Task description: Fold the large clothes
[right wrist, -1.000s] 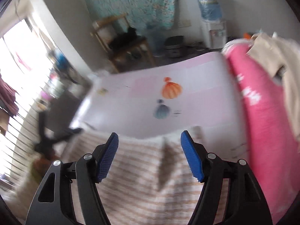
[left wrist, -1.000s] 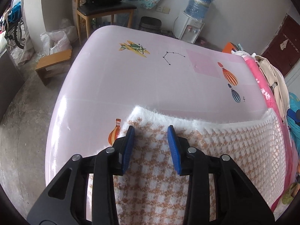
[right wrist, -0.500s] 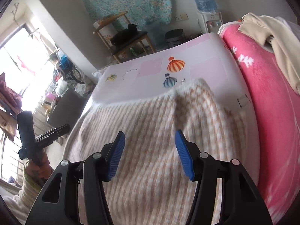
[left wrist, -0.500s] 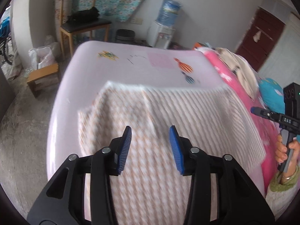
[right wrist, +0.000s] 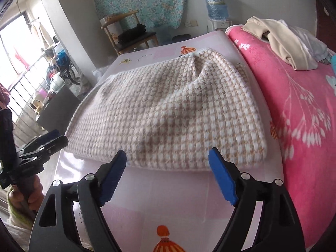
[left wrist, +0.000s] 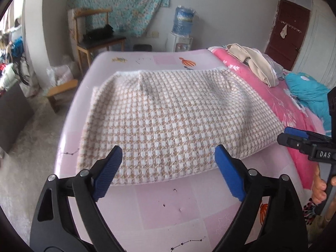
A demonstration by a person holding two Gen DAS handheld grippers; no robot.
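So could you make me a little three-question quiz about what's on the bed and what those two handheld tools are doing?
1. True or false: the left tool is clamped on the checked garment.
2. What lies on the pink blanket? A) beige clothes B) a water bottle C) a chair
3. Fill in: the garment lies folded on the ____ sheet printed with balloons.

Key: 1 false, both tools' jaws have just been opening and hold nothing, the right tool too; 2 A, beige clothes; 3 pink.

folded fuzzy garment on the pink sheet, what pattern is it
Tan-and-white houndstooth check on the folded fuzzy garment; clearest in the left wrist view.
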